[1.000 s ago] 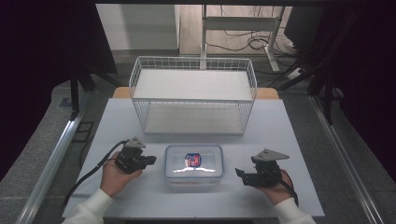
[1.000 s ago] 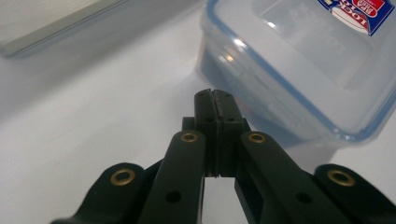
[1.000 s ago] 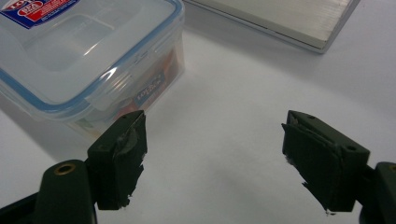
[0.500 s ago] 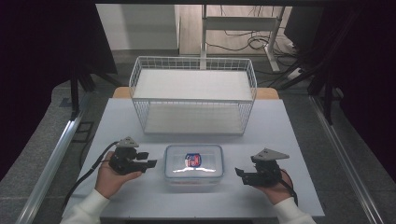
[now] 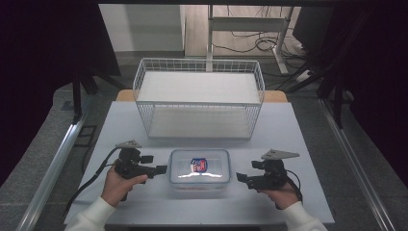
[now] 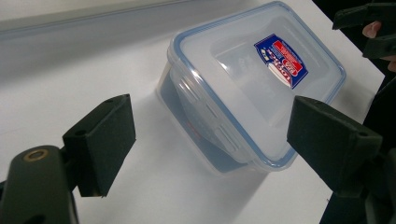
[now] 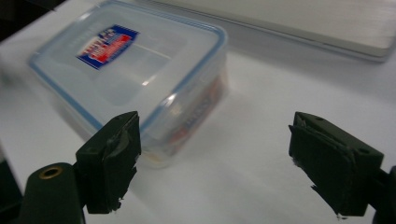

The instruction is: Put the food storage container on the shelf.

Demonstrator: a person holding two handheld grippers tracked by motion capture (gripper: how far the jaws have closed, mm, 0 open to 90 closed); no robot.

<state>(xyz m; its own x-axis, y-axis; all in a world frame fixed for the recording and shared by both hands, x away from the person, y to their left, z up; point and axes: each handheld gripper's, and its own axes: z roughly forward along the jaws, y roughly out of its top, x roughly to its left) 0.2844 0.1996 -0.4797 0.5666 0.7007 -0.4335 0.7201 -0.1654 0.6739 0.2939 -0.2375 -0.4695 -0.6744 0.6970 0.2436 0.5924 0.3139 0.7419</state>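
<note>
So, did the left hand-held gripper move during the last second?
Yes. The left hand-held gripper came toward the person and turned, its open jaws now pointing at the lidded plastic container, which stayed put.

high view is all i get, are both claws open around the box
Observer: Both open, neither around it. In the left gripper view the left claw stands wide, with the box ahead of it and the side latch facing it.
Operator: is that latch shut
Observer: It lies flat against the wall, so it looks shut; the lid sits level with its blue seal all round.
Operator: and the right one
Observer: The right claw is wide open too; the box lies ahead toward one jaw, nothing between the jaws.
Operator: anything inside
Observer: Something red and white shows through the wall in the right gripper view, too blurred to name.
</note>
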